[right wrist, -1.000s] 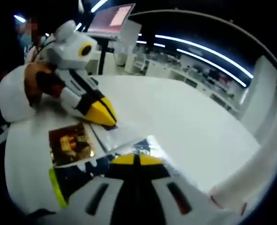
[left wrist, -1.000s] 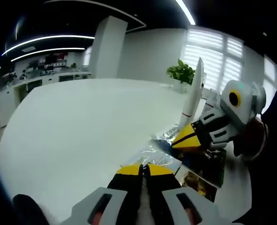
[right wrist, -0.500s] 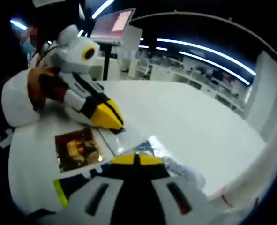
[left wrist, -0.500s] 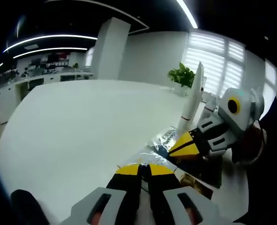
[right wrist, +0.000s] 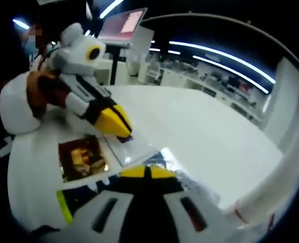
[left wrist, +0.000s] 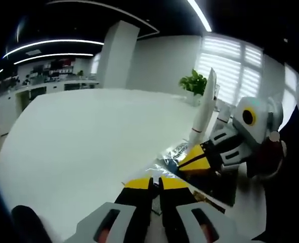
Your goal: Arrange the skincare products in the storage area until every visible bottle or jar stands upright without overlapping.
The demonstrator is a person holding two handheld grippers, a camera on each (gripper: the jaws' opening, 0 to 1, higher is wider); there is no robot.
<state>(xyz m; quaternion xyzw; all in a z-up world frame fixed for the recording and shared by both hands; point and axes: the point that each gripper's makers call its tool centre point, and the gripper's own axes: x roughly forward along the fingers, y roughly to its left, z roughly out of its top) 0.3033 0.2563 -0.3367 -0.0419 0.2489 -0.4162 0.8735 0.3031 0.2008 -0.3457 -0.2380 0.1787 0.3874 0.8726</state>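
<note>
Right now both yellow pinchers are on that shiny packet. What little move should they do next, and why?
Probably lift the shiny packet slightly and turn it upright. It lies flat on the white table, overlapping a dark packet. The left gripper and right gripper both look shut at its edges, though whether either truly pinches it is hard to tell.

A long white table [left wrist: 83, 136] runs toward a blinded window [left wrist: 230, 63], ceiling strip lights [right wrist: 220, 55] overhead.
</note>
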